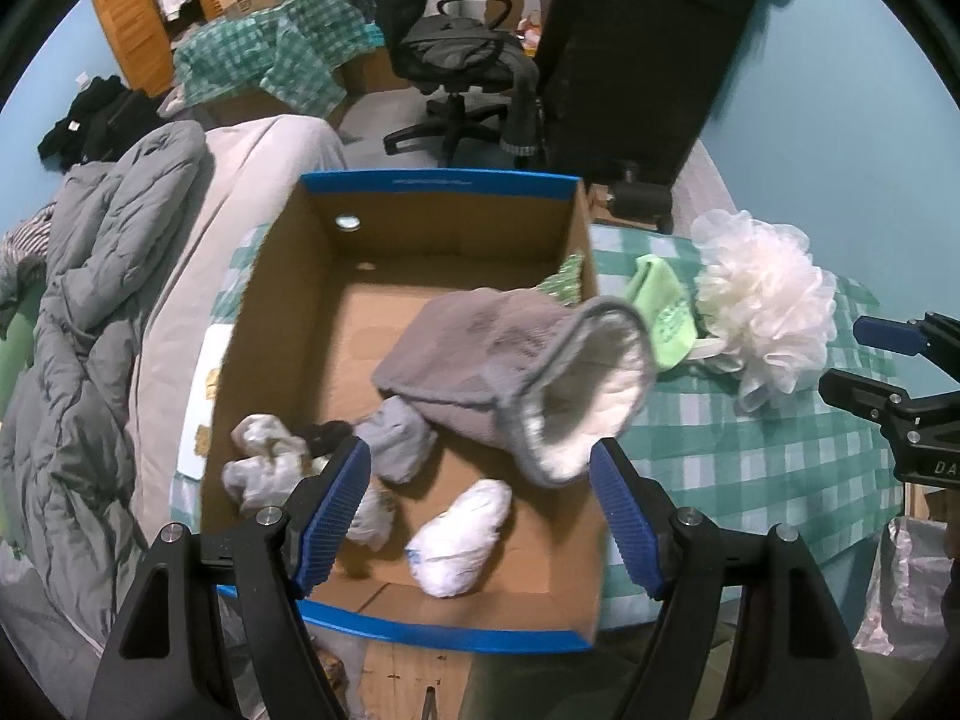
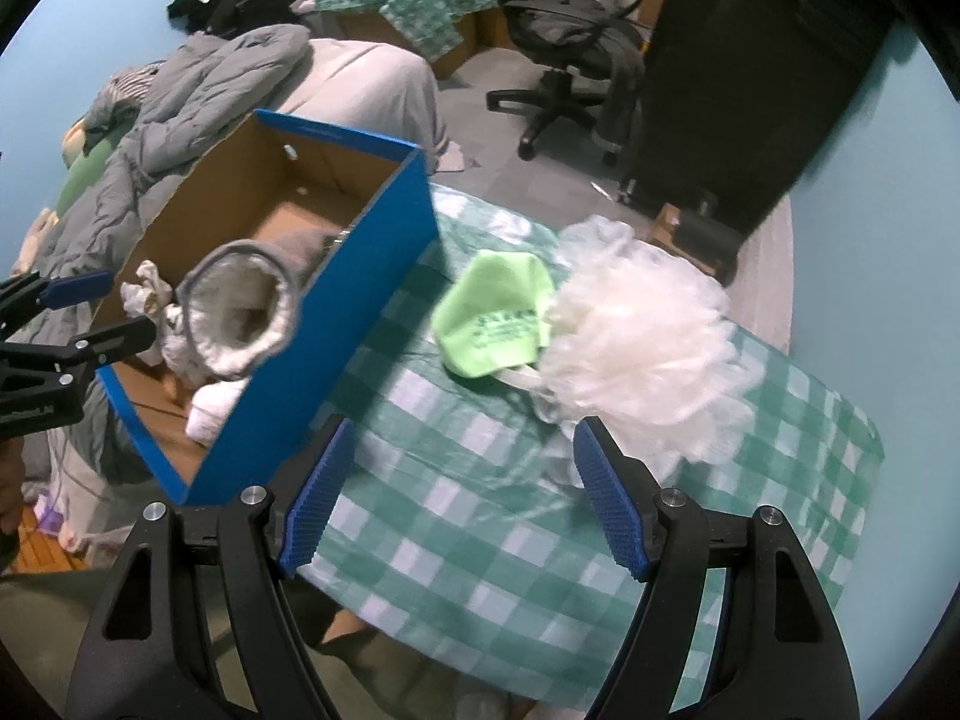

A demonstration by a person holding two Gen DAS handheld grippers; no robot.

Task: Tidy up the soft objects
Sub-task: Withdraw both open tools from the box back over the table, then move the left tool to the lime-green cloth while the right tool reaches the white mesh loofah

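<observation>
cardboard box (image 1: 273,312), grey sock (image 1: 480,354), white bundles inside

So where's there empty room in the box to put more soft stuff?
The far half of the cardboard box shows bare floor, between the back wall and the grey beanie. The near-left corner is crowded with crumpled white socks; a white bundle sits by the front wall. Outside, the checkered cloth before the right claw is bare.

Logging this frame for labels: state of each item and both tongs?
Cardboard box: open-topped, partly filled.
Gray fleece-lined sock: draped over the box's right wall, cuff gaping, blurred.
White sock bundle: on the box floor.
Green cloth: outside the box, on the checkered cloth.
White mesh loofah: outside the box, beside the green cloth.
Left tongs: open, holding nothing.
Right tongs: open, holding nothing.
</observation>
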